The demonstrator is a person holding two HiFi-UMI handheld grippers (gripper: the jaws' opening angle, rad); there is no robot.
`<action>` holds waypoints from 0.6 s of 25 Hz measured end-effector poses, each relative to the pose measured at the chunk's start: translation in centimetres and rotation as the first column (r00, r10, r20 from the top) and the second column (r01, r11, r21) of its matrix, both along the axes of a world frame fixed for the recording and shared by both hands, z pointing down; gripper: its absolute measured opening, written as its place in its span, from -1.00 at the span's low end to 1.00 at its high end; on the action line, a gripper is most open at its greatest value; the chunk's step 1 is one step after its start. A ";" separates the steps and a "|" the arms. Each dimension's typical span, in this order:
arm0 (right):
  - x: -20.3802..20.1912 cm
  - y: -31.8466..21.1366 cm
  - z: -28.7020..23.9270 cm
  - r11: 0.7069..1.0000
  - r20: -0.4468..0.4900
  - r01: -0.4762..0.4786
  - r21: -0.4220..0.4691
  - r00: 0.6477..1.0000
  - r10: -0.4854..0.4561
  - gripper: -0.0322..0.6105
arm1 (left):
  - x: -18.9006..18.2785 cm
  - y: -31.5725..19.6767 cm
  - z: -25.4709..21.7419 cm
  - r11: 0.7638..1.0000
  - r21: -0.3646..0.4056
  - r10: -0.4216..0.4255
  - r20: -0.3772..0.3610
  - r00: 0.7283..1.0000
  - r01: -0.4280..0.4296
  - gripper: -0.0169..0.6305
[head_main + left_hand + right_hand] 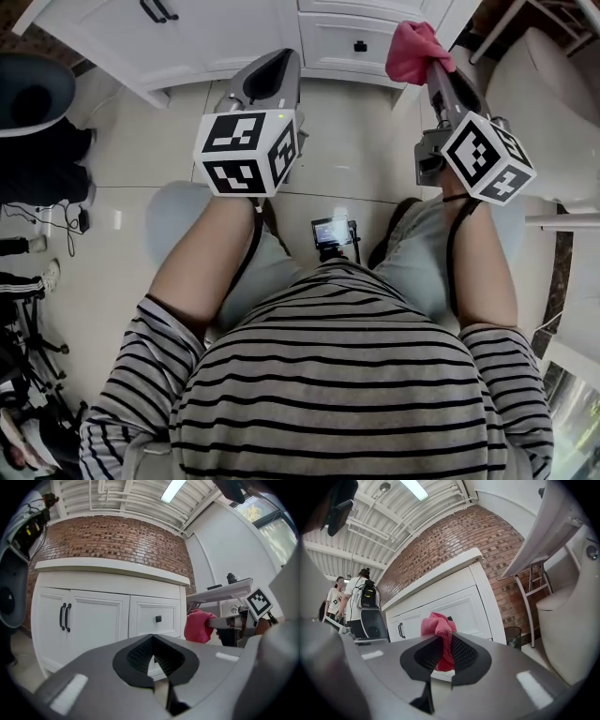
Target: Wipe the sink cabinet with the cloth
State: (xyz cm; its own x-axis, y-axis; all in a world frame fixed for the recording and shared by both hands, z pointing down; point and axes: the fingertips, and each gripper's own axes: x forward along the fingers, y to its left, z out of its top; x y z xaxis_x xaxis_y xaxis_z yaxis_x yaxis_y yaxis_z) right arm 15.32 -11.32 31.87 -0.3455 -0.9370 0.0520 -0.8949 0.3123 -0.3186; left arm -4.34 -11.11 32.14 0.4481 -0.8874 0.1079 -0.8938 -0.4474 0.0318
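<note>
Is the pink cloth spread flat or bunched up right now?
Bunched: the cloth sits crumpled in a wad, pinched between the right tongs.

Jaws together before white cabinet

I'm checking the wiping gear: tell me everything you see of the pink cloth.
The cloth is pinkish red and soft, with a fine woven-looking texture, and is bunched into a crumpled wad. The right tool is shut on it, jaws pinching its middle so folds bulge above the tips and some hangs below. It is held off the floor by the right end of the white sink cabinet; whether it touches the cabinet cannot be told.
</note>
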 end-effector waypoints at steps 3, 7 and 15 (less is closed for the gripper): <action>-0.5 0.0 1.0 1.000 -0.044 0.004 -0.004 0.999 -0.004 -0.75 | 0.3 0.6 0.6 1.000 -0.006 0.008 0.011 1.000 -0.008 -0.95; -1.1 -0.7 2.2 1.000 -0.101 0.017 -0.018 0.995 -0.019 -0.75 | 0.2 -0.3 0.6 1.000 0.014 0.016 0.043 0.999 -0.016 -0.95; -0.9 -1.0 3.6 1.000 -0.144 0.016 0.004 0.990 -0.015 -0.75 | 1.5 -0.6 1.9 0.999 0.017 0.042 0.052 0.998 -0.043 -0.95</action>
